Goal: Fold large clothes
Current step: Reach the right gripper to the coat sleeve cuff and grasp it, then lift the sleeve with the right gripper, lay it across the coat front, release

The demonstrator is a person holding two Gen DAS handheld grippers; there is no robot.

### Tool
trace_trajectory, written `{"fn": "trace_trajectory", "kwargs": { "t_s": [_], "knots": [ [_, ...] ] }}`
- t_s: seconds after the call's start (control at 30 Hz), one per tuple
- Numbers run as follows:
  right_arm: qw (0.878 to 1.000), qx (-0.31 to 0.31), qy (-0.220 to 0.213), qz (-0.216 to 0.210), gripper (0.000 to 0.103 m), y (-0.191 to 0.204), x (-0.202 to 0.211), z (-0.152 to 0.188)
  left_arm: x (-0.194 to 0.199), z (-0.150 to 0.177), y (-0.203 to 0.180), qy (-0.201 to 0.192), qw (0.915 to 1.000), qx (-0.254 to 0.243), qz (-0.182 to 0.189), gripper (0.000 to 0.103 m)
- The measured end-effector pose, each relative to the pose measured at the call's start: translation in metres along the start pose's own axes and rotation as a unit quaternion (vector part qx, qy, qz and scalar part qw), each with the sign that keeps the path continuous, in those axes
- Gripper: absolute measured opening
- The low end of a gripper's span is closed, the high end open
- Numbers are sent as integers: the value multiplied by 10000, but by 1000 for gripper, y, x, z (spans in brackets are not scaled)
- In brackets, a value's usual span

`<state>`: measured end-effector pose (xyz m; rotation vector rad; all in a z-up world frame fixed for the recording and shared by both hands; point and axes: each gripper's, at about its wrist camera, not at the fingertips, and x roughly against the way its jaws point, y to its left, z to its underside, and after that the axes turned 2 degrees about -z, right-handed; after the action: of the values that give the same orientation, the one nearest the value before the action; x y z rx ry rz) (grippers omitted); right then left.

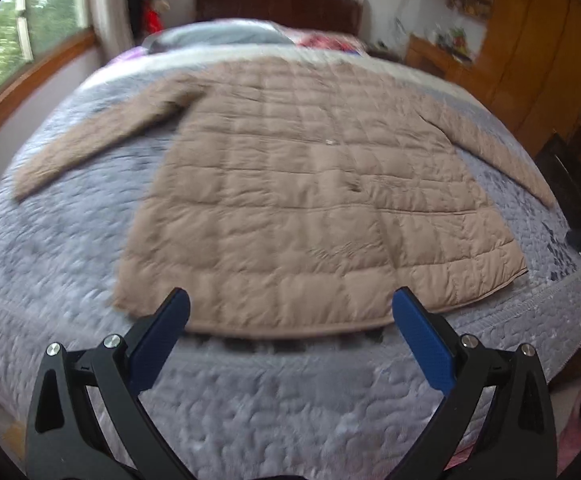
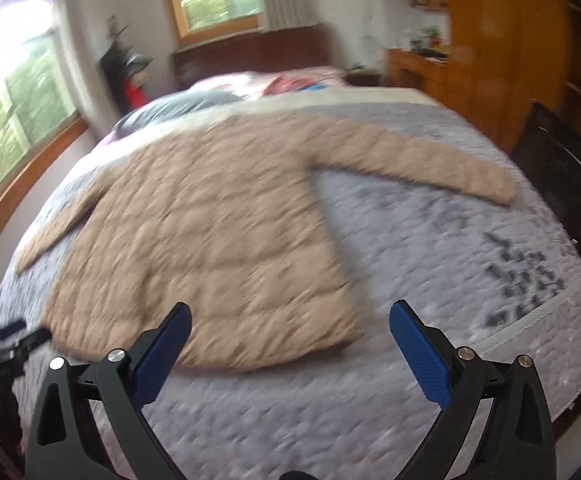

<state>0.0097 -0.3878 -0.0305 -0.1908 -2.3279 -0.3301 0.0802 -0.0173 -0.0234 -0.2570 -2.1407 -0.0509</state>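
While both tools gape wide, coat (image 1: 302, 200) flat on bed (image 1: 70, 240), left tool (image 2: 22, 334) seen only via rt cam.

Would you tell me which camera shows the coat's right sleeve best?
The right wrist view: the right sleeve lies whole on the bedspread, cuff included. In the left wrist view that sleeve runs toward the frame edge, squeezed by distortion.

Left gripper (image 1: 290, 308), right gripper (image 2: 290, 312): seemingly spread wide, empty.
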Motion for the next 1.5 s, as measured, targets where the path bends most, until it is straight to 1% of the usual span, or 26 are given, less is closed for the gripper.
{"fn": "trace_trajectory", "kwargs": {
  "t_s": [0.03,0.1,0.17,0.27,0.33,0.4,0.43,0.5,0.53,0.6,0.63,0.73,0.8,0.9,1.0,1.1,1.13,1.17,1.2,1.23,1.27,1.3,1.33,1.37,1.43,1.5],
  "knots": [
    [9999,-114,-47,22,99,-16,-3,-10,-10,-11,-4,96,9999,-80,41,99],
    [9996,-280,4,12,99,-42,-14,-28,-26,-33,-15,197,9993,-303,112,99],
    [9991,-395,141,47,99,-71,-31,-49,-46,-60,-30,296,9979,-562,103,99],
    [9970,-644,346,263,99,-118,-60,-79,-71,-99,-51,459,9964,-705,137,99],
    [9950,-775,475,407,99,-149,-77,-95,-86,-123,-63,501,9960,-732,143,100],
    [9916,-1063,603,429,99,-192,-100,-114,-107,-150,-76,527,9953,-788,181,100],
    [9900,-1187,652,393,99,-209,-108,-120,-118,-162,-82,471,9956,-779,238,100],
    [9867,-1355,752,488,99,-238,-123,-130,-138,-182,-93,405,9957,-766,329,100],
    [9847,-1396,843,619,99,-256,-134,-137,-149,-190,-99,428,9956,-793,266,100],
    [9812,-1479,967,780,99,-281,-151,-143,-173,-207,-112,534,9950,-837,140,100],
    [9787,-1591,1017,805,99,-294,-160,-145,-182,-212,-116,572,9949,-816,162,100],
    [9718,-1946,1194,585,99,-326,-183,-148,-212,-231,-125,742,9946,-677,257,100],
    [9680,-2087,1293,512,98,-341,-196,-149,-228,-240,-130,835,9945,-581,266,99],
    [9636,-2238,1385,468,97,-354,-209,-149,-245,-250,-135,894,9946,-461,265,99],
    [9620,-2259,1472,423,95,-357,-218,-149,-259,-255,-137,957,9940,-413,320,99],
    [9628,-2164,1521,549,87,-356,-225,-150,-269,-255,-138,1053,9930,-385,378,99],
    [9631,-2135,1522,613,79,-355,-226,-150,-273,-254,-138,1060,9929,-374,383,99],
    [9645,-2035,1522,715,74,-353,-226,-150,-275,-254,-137,1043,9931,-371,390,99],
    [9655,-1935,1531,832,61,-350,-227,-151,-277,-254,-139,1020,9933,-379,397,99],
    [9662,-1913,1511,837,40,-348,-228,-153,-278,-254,-139,994,9935,-384,404,99],
    [9669,-1920,1482,787,29,-347,-225,-154,-278,-253,-139,970,9936,-388,423,99],
    [9674,-1952,1464,681,12,-345,-223,-157,-277,-253,-138,953,9937,-383,446,99],
    [9682,-1952,1436,620,11,-339,-220,-161,-277,-253,-138,946,9937,-374,466,98],
    [9702,-1861,1406,656,10,-333,-217,-165,-276,-254,-137,949,9937,-357,469,98],
    [9778,-1460,1319,722,10,-308,-209,-179,-272,-253,-134,970,9937,-298,469,88],
    [9829,-1082,1301,727,10,-278,-205,-190,-268,-255,-128,998,9936,-211,485,78]
  ]
}}
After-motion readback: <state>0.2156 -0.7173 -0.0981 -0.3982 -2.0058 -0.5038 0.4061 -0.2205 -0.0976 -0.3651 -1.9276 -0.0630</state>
